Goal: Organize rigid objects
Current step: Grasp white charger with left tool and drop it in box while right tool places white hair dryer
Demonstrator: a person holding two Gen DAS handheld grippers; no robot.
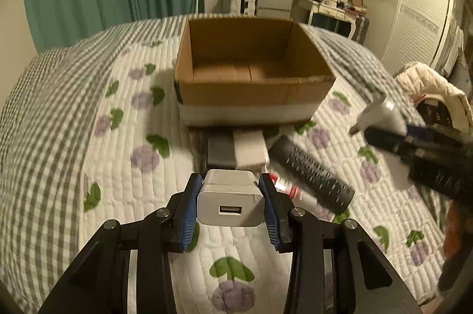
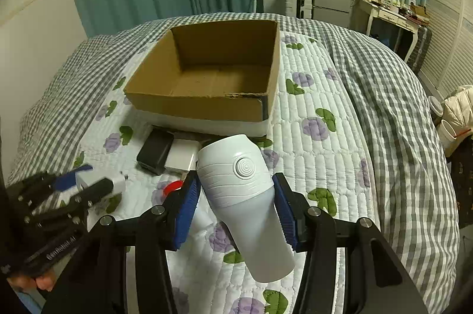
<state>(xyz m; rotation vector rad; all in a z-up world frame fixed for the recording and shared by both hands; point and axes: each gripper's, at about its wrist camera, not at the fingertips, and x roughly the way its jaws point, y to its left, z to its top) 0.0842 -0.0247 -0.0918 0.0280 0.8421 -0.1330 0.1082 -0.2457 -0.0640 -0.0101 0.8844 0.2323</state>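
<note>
My left gripper [image 1: 230, 193] is shut on a white USB charger [image 1: 230, 204], held above the bedspread in front of an empty cardboard box [image 1: 251, 95]. My right gripper [image 2: 236, 190] is shut on a white bottle-shaped device [image 2: 245, 190], also short of the box [image 2: 207, 104]. In the left wrist view the right gripper [image 1: 381, 122] with the white device is at the right. In the right wrist view the left gripper [image 2: 97, 184] with the charger is at the left.
On the quilt near the box lie a black block [image 2: 155, 151], a white adapter [image 2: 181, 156], a black remote [image 1: 313, 172] and a small red-and-white tube [image 1: 285, 185]. A checked blanket [image 2: 384, 107] covers the bed's far and right sides. Furniture stands beyond.
</note>
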